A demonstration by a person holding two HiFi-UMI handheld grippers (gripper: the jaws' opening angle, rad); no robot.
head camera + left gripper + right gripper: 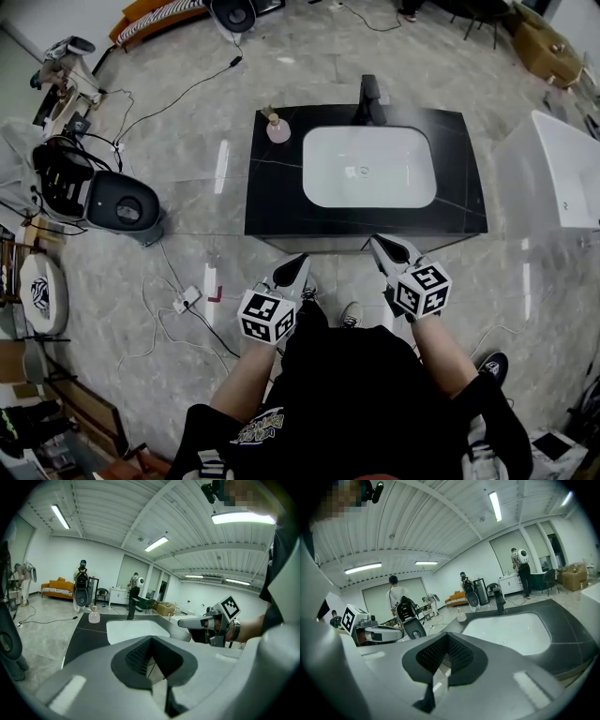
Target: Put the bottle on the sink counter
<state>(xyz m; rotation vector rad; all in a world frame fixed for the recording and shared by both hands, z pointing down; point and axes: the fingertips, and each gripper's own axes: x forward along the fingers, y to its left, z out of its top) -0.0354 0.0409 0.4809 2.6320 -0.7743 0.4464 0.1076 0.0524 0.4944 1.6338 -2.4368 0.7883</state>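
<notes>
A small pinkish bottle with a cork-coloured cap stands upright on the far left corner of the black sink counter. It also shows as the bottle in the left gripper view and the bottle in the right gripper view. Both grippers hover side by side before the counter's near edge, far from the bottle. My left gripper is shut and empty. My right gripper is shut and empty too.
A white basin fills the counter's middle, with a black faucet behind it. On the floor stand a black-and-white device at left, cables and a white tub at right. People stand in the background.
</notes>
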